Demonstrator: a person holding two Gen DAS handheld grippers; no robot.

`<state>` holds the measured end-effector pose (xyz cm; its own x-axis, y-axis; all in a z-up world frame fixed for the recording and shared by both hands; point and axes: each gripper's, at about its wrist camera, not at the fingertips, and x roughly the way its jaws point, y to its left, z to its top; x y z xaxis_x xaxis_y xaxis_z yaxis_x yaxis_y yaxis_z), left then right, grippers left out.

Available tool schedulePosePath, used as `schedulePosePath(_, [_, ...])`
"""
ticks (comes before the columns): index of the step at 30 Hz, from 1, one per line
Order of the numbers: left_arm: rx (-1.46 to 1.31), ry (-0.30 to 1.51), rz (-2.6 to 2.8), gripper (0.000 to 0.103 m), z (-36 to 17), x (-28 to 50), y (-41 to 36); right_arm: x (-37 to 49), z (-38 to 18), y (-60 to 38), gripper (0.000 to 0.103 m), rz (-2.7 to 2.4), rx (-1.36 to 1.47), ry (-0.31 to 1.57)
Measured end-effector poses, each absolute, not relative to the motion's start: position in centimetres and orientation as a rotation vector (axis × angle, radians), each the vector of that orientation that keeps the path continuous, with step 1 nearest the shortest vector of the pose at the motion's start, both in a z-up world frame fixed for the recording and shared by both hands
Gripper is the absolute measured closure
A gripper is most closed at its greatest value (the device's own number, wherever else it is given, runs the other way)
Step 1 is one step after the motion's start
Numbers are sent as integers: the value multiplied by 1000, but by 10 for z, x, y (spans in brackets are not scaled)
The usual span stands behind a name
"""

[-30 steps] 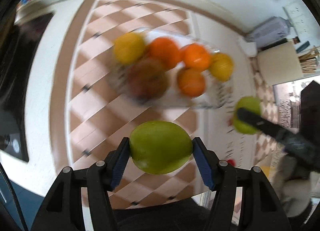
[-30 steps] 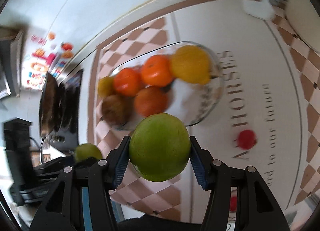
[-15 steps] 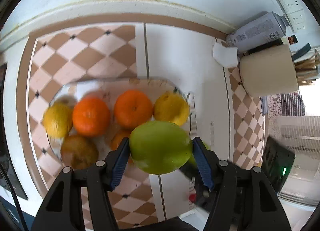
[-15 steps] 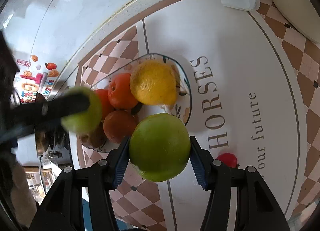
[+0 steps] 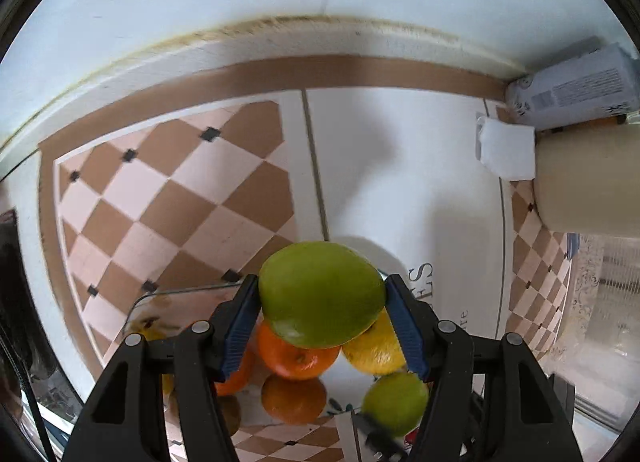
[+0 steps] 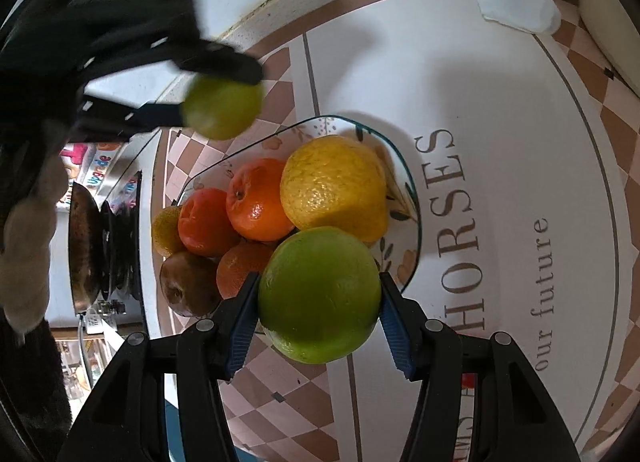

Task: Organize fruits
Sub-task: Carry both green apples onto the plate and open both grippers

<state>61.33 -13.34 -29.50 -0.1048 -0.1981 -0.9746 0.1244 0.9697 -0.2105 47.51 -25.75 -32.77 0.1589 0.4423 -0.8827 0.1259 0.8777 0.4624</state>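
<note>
Each of my grippers is shut on a green citrus fruit. In the left wrist view the left gripper (image 5: 322, 284) holds its green fruit (image 5: 320, 298) above the far edge of the glass plate (image 5: 180, 294). Under it lie oranges (image 5: 296, 356) and a lemon (image 5: 372, 346). My right gripper (image 6: 320, 280) grips the other green fruit (image 6: 320, 298) over the plate's near rim (image 6: 414, 238). The plate holds a big lemon (image 6: 334, 186), oranges (image 6: 256, 202), a small yellow fruit (image 6: 164, 230) and a brown fruit (image 6: 184, 286). The left gripper (image 6: 212, 98) hangs up left.
A patterned mat with lettering (image 6: 460, 230) covers the counter. At the back right stand a white tissue (image 5: 506, 150), a cream container (image 5: 588, 182) and a spray can (image 5: 576, 86). A stove with a pan (image 6: 84, 246) lies left. A small red item (image 6: 466, 380) sits near the right gripper.
The left gripper has swept with its green fruit across and over the plate, which now sits at the bottom of its view. The right gripper has sunk closer to the plate.
</note>
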Motion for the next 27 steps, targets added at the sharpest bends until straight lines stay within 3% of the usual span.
schedulePosePath(5, [-15, 1746, -306, 42, -323, 617, -152, 470, -335, -253, 44, 238, 484, 1417])
schedulePosePath(18, [-10, 1763, -328, 42, -327, 612, -151, 469, -350, -257, 43, 249, 558, 1437])
schedulePosePath(20, [-29, 1783, -326, 42, -329, 614, -149, 470, -350, -258, 38, 253, 575, 1441])
schedulePosePath(23, [-44, 1822, -322, 42, -332, 613, -149, 472, -343, -262, 22, 245, 588, 1432])
schedulePosePath(27, [-17, 1824, -328, 42, -328, 609, -151, 473, -334, -268, 20, 219, 577, 1433])
